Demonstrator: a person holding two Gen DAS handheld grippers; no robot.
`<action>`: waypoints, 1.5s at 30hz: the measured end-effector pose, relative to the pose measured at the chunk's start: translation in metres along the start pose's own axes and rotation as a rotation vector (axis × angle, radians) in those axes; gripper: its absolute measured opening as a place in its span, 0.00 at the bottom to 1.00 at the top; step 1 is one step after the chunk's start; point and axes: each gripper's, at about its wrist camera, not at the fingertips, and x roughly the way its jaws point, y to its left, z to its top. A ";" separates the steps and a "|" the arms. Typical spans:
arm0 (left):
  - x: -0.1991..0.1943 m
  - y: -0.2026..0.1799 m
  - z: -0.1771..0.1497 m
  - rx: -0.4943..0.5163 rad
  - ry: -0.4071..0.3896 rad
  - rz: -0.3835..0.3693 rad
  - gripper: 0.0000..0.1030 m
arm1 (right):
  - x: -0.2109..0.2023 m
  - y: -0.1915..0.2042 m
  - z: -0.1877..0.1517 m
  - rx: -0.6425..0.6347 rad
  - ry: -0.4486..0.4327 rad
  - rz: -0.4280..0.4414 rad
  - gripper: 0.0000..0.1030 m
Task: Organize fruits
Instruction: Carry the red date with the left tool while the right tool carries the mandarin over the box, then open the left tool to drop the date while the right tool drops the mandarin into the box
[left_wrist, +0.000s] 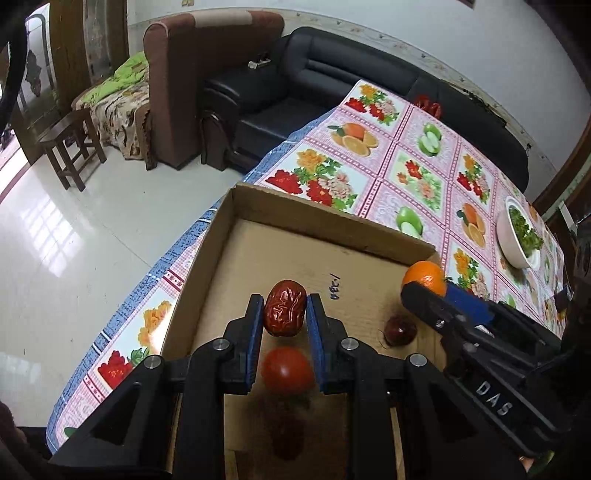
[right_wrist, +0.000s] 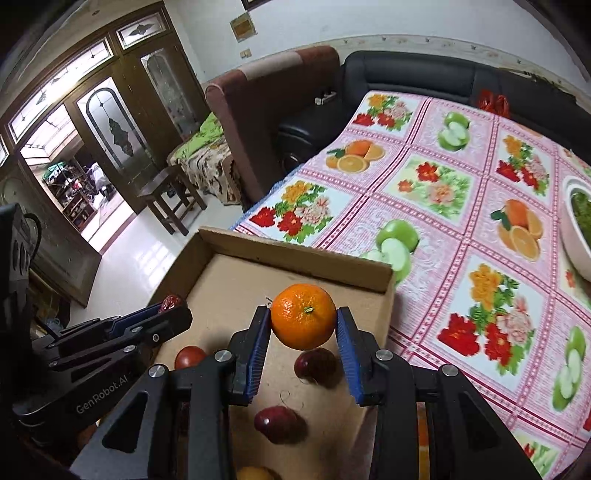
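A wrinkled red date (left_wrist: 285, 314) is pinched between the blue pads of my left gripper (left_wrist: 285, 301), which is shut on it above the open cardboard box (left_wrist: 295, 210). My right gripper (right_wrist: 303, 326) is shut on an orange mandarin (right_wrist: 303, 319), also held over the box (right_wrist: 295, 249). On the box floor lie a red tomato (left_wrist: 287, 371) and two dark red fruits (right_wrist: 316, 363) (right_wrist: 275, 421). In the left wrist view the right gripper (left_wrist: 428, 291) reaches in from the right with the mandarin (left_wrist: 424, 280). The left gripper (right_wrist: 171, 309) shows at the left of the right wrist view.
The box sits at the near left corner of a table with a fruit-and-flower print cloth (right_wrist: 461, 206). A white bowl of greens (left_wrist: 517, 236) stands at the right. Beyond the table are a black sofa (left_wrist: 332, 74), a brown armchair (left_wrist: 207, 74) and a wooden stool (left_wrist: 70, 147).
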 end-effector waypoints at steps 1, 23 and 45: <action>0.002 0.000 0.000 -0.002 0.003 0.001 0.20 | 0.004 0.001 0.001 0.000 0.007 0.000 0.35; 0.035 0.000 -0.001 -0.004 0.090 0.022 0.21 | 0.048 0.002 0.004 -0.010 0.110 -0.023 0.36; 0.022 -0.002 -0.008 -0.002 0.064 0.035 0.21 | 0.047 0.005 0.005 -0.022 0.127 -0.038 0.39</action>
